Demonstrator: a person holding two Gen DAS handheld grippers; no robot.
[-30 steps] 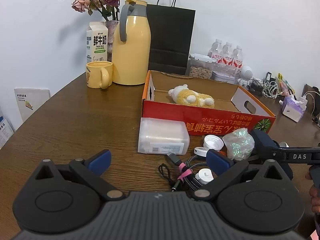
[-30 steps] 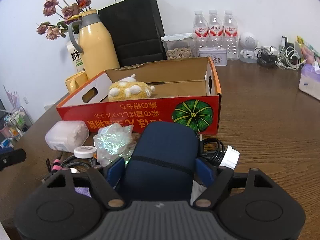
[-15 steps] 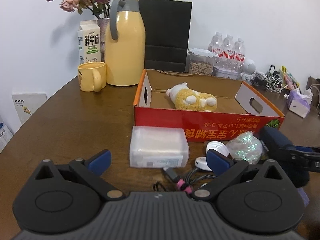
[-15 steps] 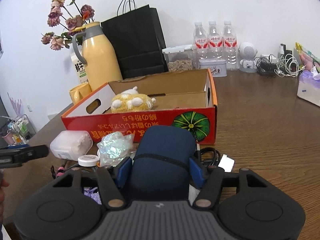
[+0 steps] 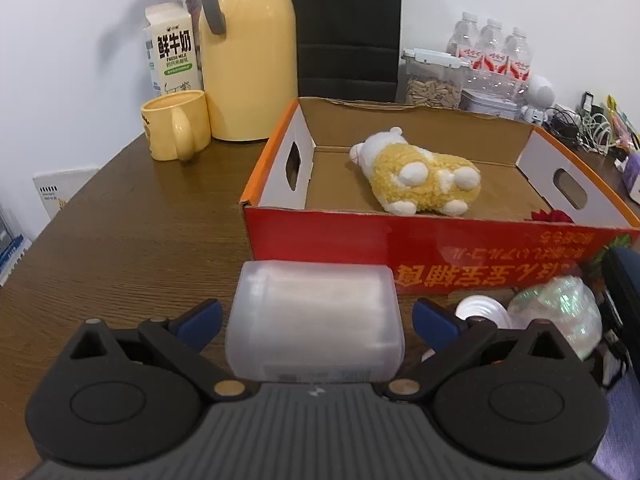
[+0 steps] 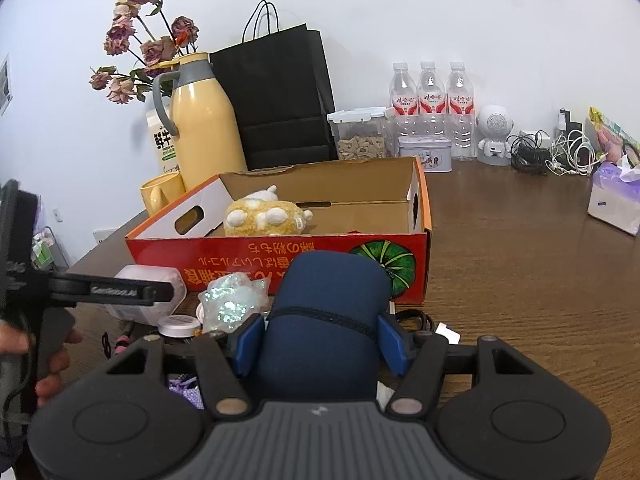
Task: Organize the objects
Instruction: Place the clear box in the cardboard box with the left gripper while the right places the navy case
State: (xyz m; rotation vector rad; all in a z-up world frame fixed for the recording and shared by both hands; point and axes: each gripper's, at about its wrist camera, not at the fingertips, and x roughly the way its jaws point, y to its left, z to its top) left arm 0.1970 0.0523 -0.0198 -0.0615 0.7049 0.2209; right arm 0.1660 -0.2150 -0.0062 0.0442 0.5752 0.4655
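left gripper (image 5: 314,320) now straddles clear box (image 5: 314,320); its hand (image 6: 48,364) shows only rightward.

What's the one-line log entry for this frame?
left gripper: open, astride clear box | right gripper: shut on blue pouch | carton: holds plush

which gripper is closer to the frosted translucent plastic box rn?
Left. The left gripper has the frosted translucent plastic box between its open fingers, pads apart from it. The right gripper sits off to the side, shut on the navy blue cylindrical pouch.
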